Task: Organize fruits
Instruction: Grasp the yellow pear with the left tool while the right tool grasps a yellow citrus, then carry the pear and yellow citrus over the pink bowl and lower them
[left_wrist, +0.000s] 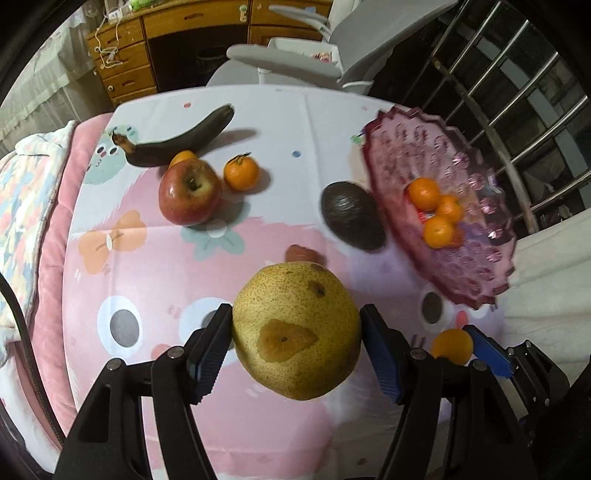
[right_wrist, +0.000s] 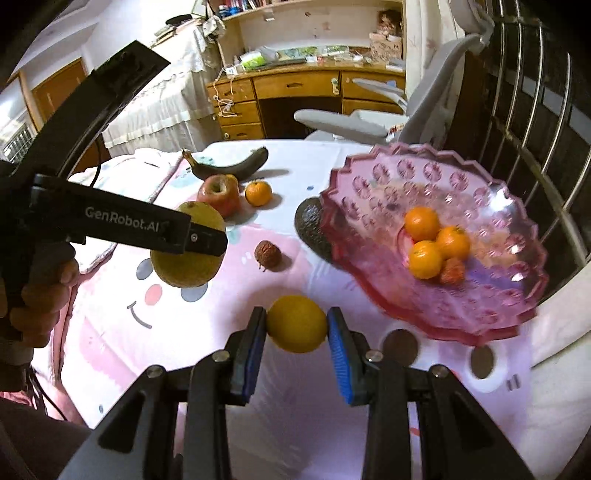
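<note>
My left gripper (left_wrist: 296, 338) is shut on a large yellow pear (left_wrist: 295, 328), held above the table; the pear also shows in the right wrist view (right_wrist: 188, 254). My right gripper (right_wrist: 296, 326) is shut on a small orange (right_wrist: 296, 324), also seen in the left wrist view (left_wrist: 451, 345). A pink glass bowl (right_wrist: 480, 177) at the right holds three small oranges (right_wrist: 432, 236) and a lychee (right_wrist: 452, 271). On the table lie a dark banana (left_wrist: 184, 138), a red apple (left_wrist: 189, 192), an orange (left_wrist: 241, 172), an avocado (left_wrist: 351, 214) and a lychee (right_wrist: 267, 254).
The table wears a pink and white cartoon cloth (left_wrist: 147, 277). A pink quilt (left_wrist: 44, 206) lies at the left. A white chair (left_wrist: 295, 55) and a wooden desk (right_wrist: 295, 92) stand behind. A metal rail (right_wrist: 535, 110) runs along the right.
</note>
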